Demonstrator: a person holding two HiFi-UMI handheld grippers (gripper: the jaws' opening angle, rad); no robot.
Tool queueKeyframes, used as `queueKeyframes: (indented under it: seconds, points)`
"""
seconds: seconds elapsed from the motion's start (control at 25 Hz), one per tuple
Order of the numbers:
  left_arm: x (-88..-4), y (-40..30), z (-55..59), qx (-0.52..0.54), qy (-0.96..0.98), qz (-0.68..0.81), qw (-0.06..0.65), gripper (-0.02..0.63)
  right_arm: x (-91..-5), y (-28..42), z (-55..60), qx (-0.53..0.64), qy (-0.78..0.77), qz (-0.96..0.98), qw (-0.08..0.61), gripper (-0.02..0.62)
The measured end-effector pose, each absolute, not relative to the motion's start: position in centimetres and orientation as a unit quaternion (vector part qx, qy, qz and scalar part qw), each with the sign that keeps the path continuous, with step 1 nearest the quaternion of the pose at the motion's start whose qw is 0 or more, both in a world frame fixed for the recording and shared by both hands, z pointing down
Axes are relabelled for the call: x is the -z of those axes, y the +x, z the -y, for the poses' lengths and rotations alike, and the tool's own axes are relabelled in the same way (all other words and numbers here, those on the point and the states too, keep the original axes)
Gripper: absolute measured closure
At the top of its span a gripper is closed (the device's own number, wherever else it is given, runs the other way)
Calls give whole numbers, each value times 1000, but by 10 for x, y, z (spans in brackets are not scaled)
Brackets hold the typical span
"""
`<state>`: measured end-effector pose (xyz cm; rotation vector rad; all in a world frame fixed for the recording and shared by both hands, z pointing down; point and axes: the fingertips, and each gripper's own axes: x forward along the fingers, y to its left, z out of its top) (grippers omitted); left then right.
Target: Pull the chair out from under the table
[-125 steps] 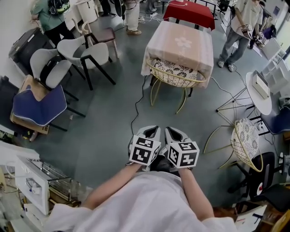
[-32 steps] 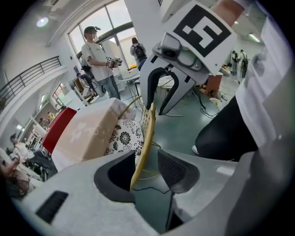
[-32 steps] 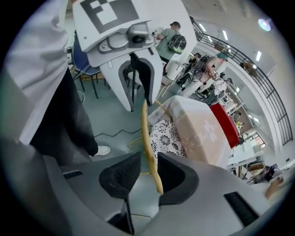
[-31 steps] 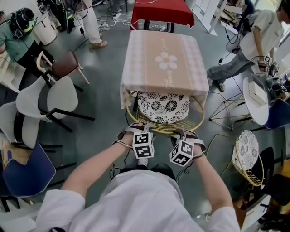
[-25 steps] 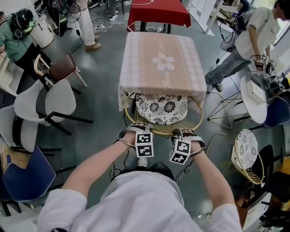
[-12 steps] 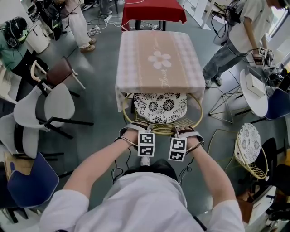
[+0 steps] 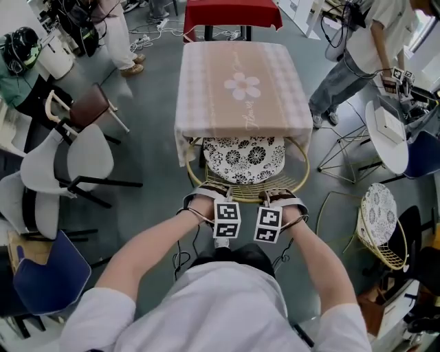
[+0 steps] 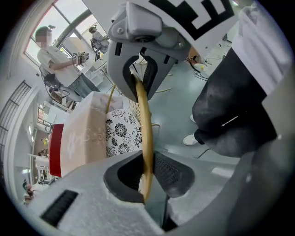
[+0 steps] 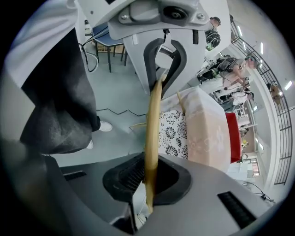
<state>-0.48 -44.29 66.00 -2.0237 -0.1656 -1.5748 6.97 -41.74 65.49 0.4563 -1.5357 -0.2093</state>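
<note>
A gold wire chair (image 7: 243,159) with a flower-print cushion stands tucked under the table with the pink cloth (image 7: 244,86). Its curved back rim (image 7: 244,194) faces me. My left gripper (image 7: 208,196) and right gripper (image 7: 278,198) sit side by side on that rim. In the left gripper view the gold rim (image 8: 146,124) runs through my left gripper (image 8: 146,174), whose jaws have just been closing and now clamp it. The right gripper view shows the rim (image 9: 152,120) pinched in my right gripper (image 9: 148,177), its jaws also just closed in.
White chairs (image 7: 82,155), a brown chair (image 7: 89,110) and a blue chair (image 7: 48,271) stand at the left. A second wire chair (image 7: 378,227) and a round white table (image 7: 385,134) are at the right. A person (image 7: 357,55) stands far right; a red table (image 7: 230,10) lies beyond.
From five seconds ago I have come up to the table. Over the last second both grippers stayed on the chair's back rim, and their marker cubes rolled and drew closer together.
</note>
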Motion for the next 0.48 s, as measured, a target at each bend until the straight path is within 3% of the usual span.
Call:
queueKeyframes:
  seconds: [0.48]
  points:
    - [-663, -8, 423, 590, -759, 78, 264, 548, -655, 66, 401, 62, 186, 696, 691, 572]
